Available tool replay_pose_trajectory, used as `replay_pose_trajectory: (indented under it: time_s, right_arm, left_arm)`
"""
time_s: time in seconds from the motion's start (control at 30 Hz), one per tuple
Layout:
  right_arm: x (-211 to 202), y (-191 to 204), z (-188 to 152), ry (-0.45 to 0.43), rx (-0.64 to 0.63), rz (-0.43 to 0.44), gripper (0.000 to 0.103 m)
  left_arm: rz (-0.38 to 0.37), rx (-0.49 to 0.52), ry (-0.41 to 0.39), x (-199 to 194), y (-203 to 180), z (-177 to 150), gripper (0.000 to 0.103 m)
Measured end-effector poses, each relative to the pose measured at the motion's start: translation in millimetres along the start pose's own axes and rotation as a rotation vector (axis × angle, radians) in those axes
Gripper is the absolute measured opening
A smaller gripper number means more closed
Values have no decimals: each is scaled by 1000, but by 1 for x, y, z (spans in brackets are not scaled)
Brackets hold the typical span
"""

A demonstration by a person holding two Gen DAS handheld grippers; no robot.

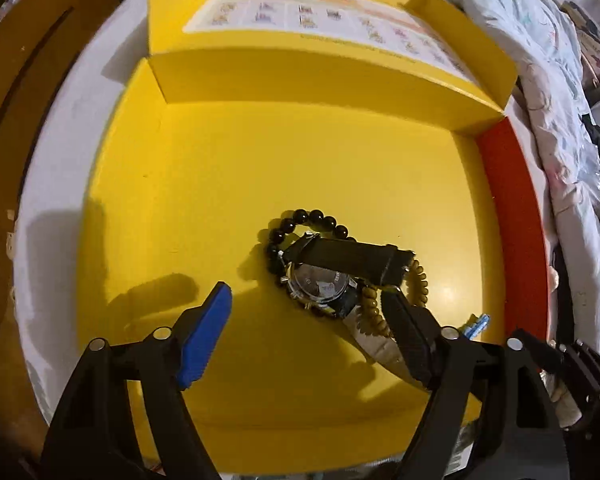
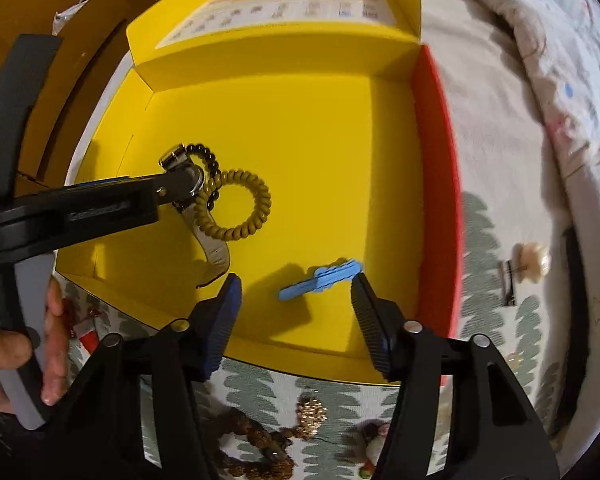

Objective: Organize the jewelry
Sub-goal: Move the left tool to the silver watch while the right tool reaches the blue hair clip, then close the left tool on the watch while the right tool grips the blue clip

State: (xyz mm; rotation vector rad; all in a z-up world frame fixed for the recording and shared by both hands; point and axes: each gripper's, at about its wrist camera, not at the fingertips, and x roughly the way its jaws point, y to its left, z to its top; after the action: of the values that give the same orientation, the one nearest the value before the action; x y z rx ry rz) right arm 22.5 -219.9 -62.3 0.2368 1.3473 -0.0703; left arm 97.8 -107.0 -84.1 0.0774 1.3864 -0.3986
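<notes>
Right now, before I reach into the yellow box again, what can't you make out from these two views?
- Watch dial: left wrist view, too small and blurred; strap crosses it.
- Black bead bracelet: half hidden under the watch.
- Printed sheet in the lid: blurred, unreadable.
- Jewelry on the cloth: right wrist view, hidden behind the right tool.

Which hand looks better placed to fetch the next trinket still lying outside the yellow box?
Right, probably. Its hand-held gripper is open and empty, nearest the gold brooch on the cloth; the left hand-held gripper hangs over the watch.
</notes>
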Motion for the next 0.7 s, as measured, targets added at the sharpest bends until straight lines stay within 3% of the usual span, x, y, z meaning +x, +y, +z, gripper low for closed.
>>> replay_pose_trajectory:
  time_s: [0.17,0.33,0.47,0.57,0.7]
  right_arm:
    - [18,-5,-2,44,38,-17,52]
    - [24,-11,1,35,78,-2,48]
    - [31,-17,5,36,107,-21,44]
    - [31,-17,8,29,105,-27,43]
    - [32,-14,9,24,89,-59,38]
  left_arm:
    - [9,-21,12,8,4,3,70]
    - [-2,-37,-6,6,9,5,67]
    - [-6,-42,-11,7,14,7,64]
    - [-8,-50,-10,9,19,7,56]
    - [-14,-59,-15,10,28,6,55]
